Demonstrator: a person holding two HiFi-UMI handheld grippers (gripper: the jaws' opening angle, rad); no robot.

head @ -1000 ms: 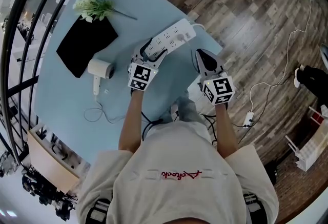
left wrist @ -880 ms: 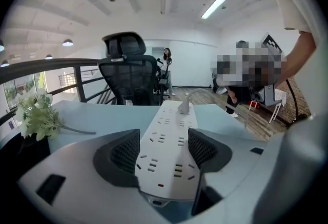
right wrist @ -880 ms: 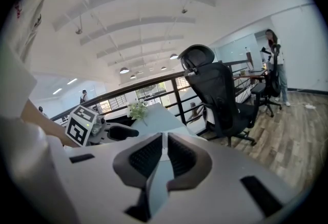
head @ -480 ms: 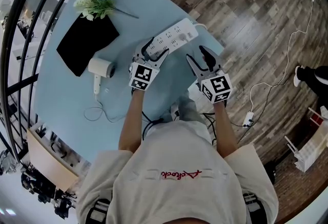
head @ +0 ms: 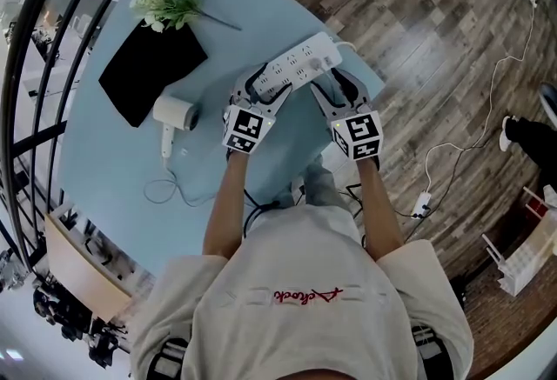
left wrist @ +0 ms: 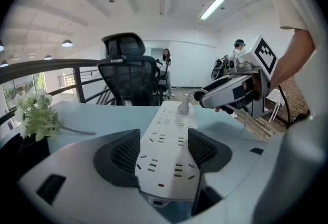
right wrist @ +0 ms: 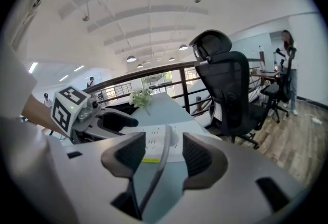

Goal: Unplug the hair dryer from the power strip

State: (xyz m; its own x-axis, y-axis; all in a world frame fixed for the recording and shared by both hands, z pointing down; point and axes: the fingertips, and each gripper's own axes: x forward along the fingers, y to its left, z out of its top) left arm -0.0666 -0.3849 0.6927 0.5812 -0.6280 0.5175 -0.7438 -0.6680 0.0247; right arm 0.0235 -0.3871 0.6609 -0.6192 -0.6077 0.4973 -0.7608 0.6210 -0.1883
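Observation:
The white power strip (head: pixel 296 65) lies slantwise near the table's right edge. My left gripper (head: pixel 264 83) is shut on its near end, and both pads press its sides (left wrist: pixel 163 148). A white plug (left wrist: pixel 183 107) sits in a socket at the far end. My right gripper (head: pixel 333 87) is at that end; its jaws have just been opening and now stand wide. The plug's white cord (right wrist: pixel 156 171) runs between them, untouched by the pads. The white hair dryer (head: pixel 174 113) lies to the left, and its cord (head: pixel 165 191) loops on the table.
A black mat (head: pixel 148 70) and a bunch of white flowers (head: pixel 161 9) lie at the table's far left. The pale blue table (head: pixel 113 161) ends just right of the strip, above wooden floor. A black office chair (right wrist: pixel 230 95) stands beyond the edge.
My right gripper went from shut to wide open and moved left and down to the strip's far end. The left gripper and the strip stayed where they were.

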